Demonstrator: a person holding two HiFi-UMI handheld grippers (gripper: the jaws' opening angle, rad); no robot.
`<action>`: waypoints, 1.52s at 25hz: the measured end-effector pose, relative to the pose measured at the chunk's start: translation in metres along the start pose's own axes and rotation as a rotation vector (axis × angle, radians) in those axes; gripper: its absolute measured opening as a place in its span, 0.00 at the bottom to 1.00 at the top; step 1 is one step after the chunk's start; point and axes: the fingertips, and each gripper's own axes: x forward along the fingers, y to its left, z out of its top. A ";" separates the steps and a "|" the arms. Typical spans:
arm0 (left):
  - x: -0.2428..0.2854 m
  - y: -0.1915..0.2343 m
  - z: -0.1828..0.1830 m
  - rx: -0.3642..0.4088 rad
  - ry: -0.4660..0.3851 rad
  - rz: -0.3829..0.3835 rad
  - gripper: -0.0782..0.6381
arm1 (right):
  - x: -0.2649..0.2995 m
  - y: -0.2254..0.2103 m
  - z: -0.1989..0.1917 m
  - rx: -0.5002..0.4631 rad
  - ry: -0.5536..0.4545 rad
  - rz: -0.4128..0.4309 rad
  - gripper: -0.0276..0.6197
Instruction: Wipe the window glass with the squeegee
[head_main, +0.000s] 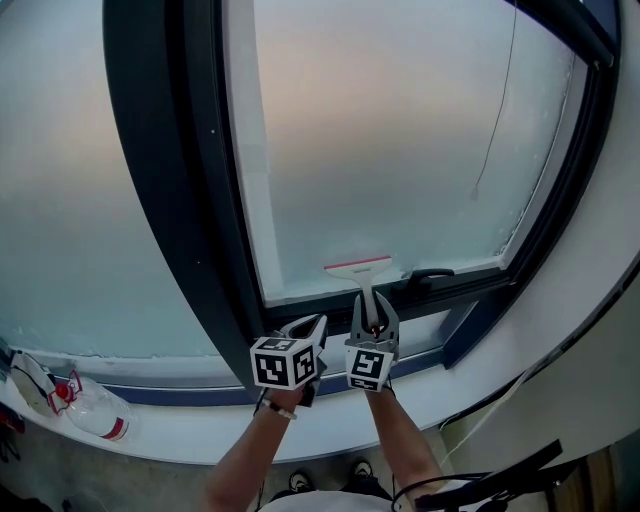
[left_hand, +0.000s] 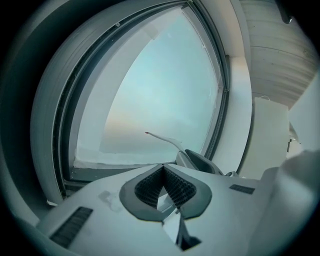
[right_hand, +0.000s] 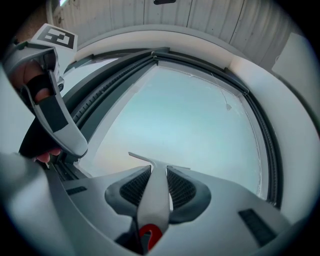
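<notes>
Squeegee (head_main: 362, 272) at the foot of the window glass (head_main: 400, 140).
Right gripper's (right_hand: 155, 176) fingers clamp the stiff, seemingly light handle, the proper hold; left gripper's (left_hand: 163, 171) fingers are pressed together, empty.

The squeegee (head_main: 360, 268) is held by its handle in the right gripper (head_main: 373, 318), with its white blade laid against the bottom edge of the frosted window glass (head_main: 380, 130), just left of the dark window handle (head_main: 430, 274). The left gripper (head_main: 314, 328) is held just beside the right one. A clear bottle (head_main: 95, 408) with red parts is seen lying on the white sill (head_main: 200, 440)
</notes>
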 end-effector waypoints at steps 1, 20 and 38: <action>0.001 0.001 -0.003 -0.003 0.006 0.003 0.11 | -0.002 0.001 -0.006 0.004 0.009 0.001 0.18; 0.012 0.012 -0.049 -0.025 0.100 0.029 0.11 | -0.019 0.015 -0.055 0.039 0.075 0.017 0.18; 0.025 0.012 -0.056 -0.035 0.118 0.035 0.11 | -0.015 0.013 -0.069 0.003 0.098 0.040 0.18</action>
